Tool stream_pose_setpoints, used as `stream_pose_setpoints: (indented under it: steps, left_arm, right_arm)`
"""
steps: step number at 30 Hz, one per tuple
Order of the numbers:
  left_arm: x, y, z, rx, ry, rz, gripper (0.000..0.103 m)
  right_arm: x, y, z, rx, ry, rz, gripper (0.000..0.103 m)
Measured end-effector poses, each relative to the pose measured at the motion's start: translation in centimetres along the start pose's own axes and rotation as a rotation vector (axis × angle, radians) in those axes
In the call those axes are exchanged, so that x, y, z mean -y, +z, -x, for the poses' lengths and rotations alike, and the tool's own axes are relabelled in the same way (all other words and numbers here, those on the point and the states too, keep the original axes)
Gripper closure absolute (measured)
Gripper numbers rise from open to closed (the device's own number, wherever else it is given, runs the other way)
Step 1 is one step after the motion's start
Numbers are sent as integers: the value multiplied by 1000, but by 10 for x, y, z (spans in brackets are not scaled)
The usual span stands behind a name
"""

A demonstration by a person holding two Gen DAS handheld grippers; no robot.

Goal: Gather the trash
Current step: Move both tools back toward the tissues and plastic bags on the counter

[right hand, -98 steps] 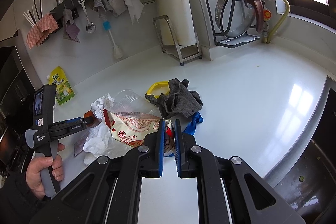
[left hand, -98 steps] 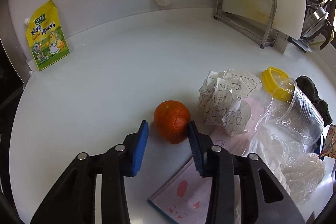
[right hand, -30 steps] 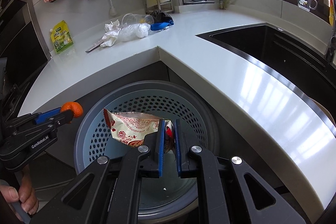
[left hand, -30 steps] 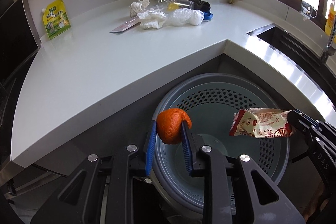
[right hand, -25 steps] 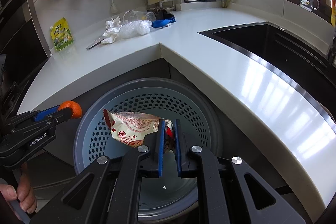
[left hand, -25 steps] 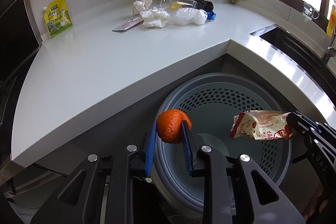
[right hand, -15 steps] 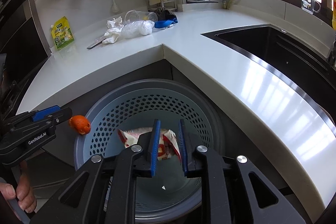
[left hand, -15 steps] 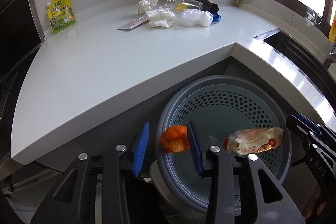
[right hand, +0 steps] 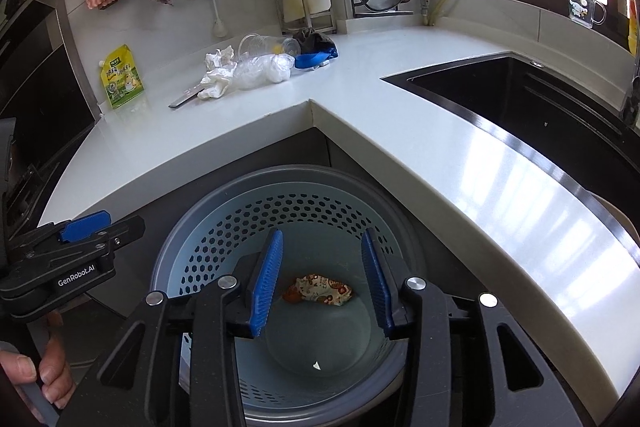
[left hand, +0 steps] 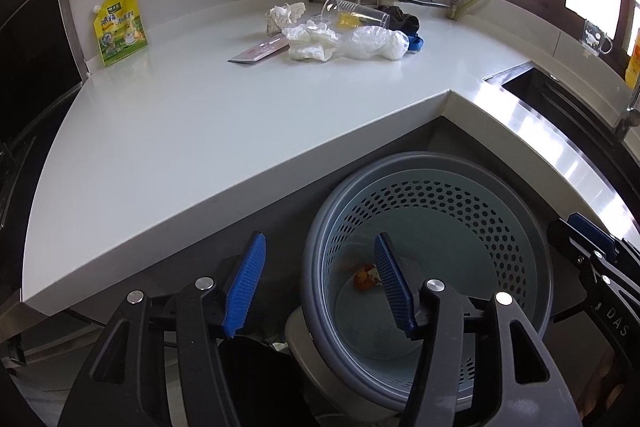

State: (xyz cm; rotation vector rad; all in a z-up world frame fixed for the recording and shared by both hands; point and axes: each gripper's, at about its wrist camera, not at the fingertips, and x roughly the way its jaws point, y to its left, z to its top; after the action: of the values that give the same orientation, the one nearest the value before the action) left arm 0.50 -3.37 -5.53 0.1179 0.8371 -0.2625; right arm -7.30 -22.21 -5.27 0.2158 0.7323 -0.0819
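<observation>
Our left gripper (left hand: 316,283) has its blue fingers (left hand: 245,283) spread apart and opening wider, and nothing sits between them. Our right gripper (right hand: 320,279) is the same: its blue fingers (right hand: 266,281) are apart and opening, with nothing in them. Both hang over the round grey bin (right hand: 224,203) with holes in its wall, which stands on the floor under the corner of the white surface (left hand: 192,123).

Down at the bottom of the bin we see the orange (left hand: 363,277), small and a bit blurry, and just beside it the snack wrapper (right hand: 324,290). The wrapper has red and white print, but we cannot read it from up here.

On the side of the left gripper we can read "GenRobot.AI" in white letters. On the right gripper we see "DAS".

More trash lies on the surface, well away from us: a tipped clear cup (left hand: 352,14), white crumpled tissue (left hand: 310,41), and a plastic bag (left hand: 374,43). A yellow pouch (left hand: 119,27) leans on the wall; its writing is too small to read.
</observation>
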Motion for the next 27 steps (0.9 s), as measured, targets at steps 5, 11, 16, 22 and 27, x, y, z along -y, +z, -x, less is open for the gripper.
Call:
stream_pose_setpoints:
  steps: [5,11,16,22,27]
  left_arm:
    - [1,3,2,11,-1,-2,39]
    - [0,13,8,52,-18,-6,36]
    - [-2,22,14,69,-13,-21,36]
    - [-9,31,23,105,0,3,31]
    - [-16,42,27,136,21,16,23]
  right_arm:
    - [3,6,1,23,8,-10,59]
    - [3,19,-2,28,-16,-4,59]
    - [5,24,12,72,-13,-30,54]
    - [5,33,22,112,-1,-22,52]
    - [3,45,18,134,12,-5,48]
